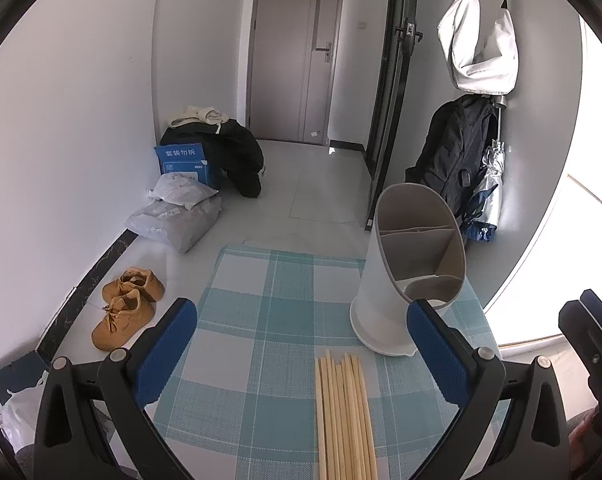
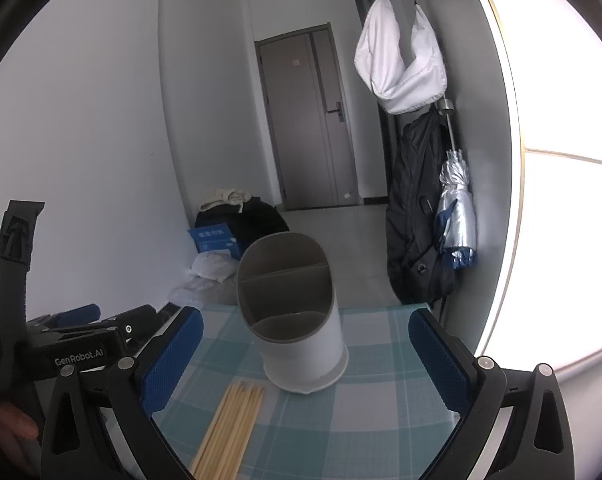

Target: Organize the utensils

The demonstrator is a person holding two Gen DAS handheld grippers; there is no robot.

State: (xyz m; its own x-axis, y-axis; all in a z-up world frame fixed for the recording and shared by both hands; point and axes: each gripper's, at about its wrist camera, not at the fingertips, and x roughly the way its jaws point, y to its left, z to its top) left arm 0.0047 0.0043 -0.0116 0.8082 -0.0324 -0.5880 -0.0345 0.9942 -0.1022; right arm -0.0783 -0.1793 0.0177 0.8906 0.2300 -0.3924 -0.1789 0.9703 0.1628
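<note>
Nothing is picked up yet — this looks like the very start, both tools hovering over the checked tablecloth (image 1: 261,320). The left gripper (image 1: 301,356) has its jaws spread wide and empty; the right gripper (image 2: 305,360) is likewise wide apart, holding nothing. The bundle of wooden chopsticks (image 1: 343,408) lies flat on the cloth, just in front of the white utensil holder (image 1: 405,280), its long axis running from the person toward the holder, tips pointing at it. The holder stands upright, its divided compartments bare. Next, I'd guess, one gripper must come down and close across the sticks — crosswise to their length.
</note>
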